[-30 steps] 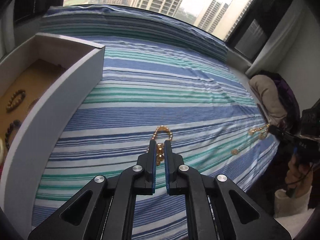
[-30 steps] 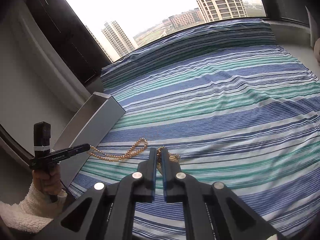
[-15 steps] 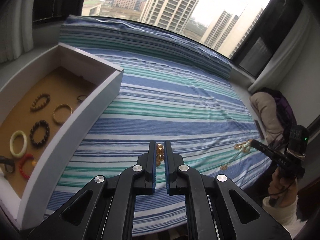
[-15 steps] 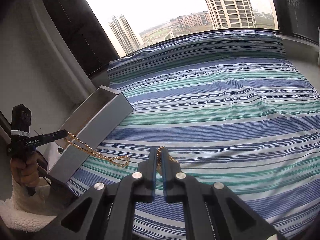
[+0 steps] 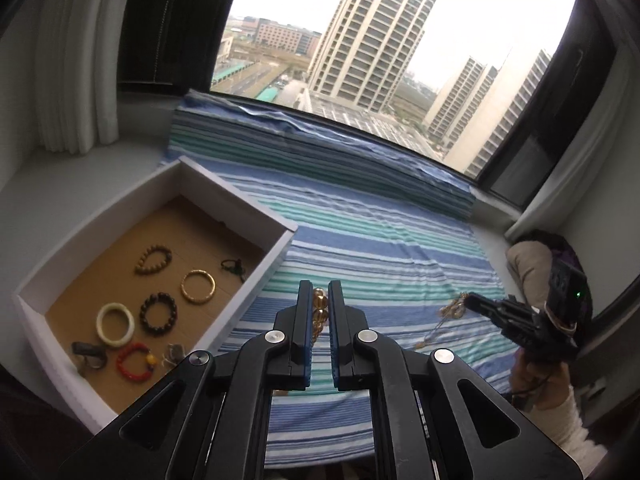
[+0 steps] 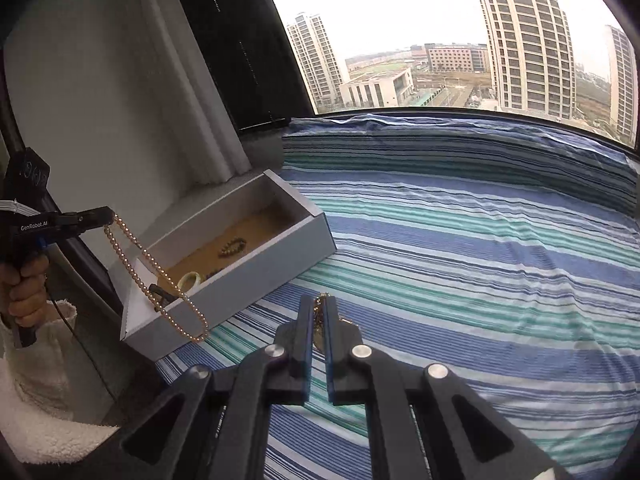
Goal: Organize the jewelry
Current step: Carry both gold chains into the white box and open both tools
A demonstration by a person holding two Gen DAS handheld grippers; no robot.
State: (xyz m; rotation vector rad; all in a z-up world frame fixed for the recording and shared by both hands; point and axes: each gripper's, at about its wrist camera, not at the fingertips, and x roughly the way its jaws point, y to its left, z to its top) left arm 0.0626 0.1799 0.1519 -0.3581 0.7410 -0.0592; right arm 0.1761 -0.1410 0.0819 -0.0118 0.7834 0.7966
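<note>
My left gripper [image 5: 319, 292] is shut on one end of a gold bead necklace [image 5: 319, 308]. In the right wrist view that necklace [image 6: 160, 276] hangs in a long loop from the left gripper [image 6: 107, 214], in front of the white box [image 6: 256, 276]. My right gripper [image 6: 319, 308] is shut on the other gold chain end [image 6: 320, 320]; in the left wrist view it [image 5: 470, 300] holds the chain bunch [image 5: 452, 312] above the striped cloth [image 5: 380, 240]. The box [image 5: 276, 256] holds several bracelets, among them a gold bangle [image 5: 197, 286].
The striped cloth [image 6: 480, 260] covers the window seat. A white curtain [image 5: 72, 60] hangs at the back left. A beige and purple bundle [image 5: 536, 268] lies at the right edge. The window glass runs along the far side.
Both grippers have risen from the cloth with the jewelry. The necklace loop has lifted off the cloth and now hangs near the box. The left view has swung over the box.
</note>
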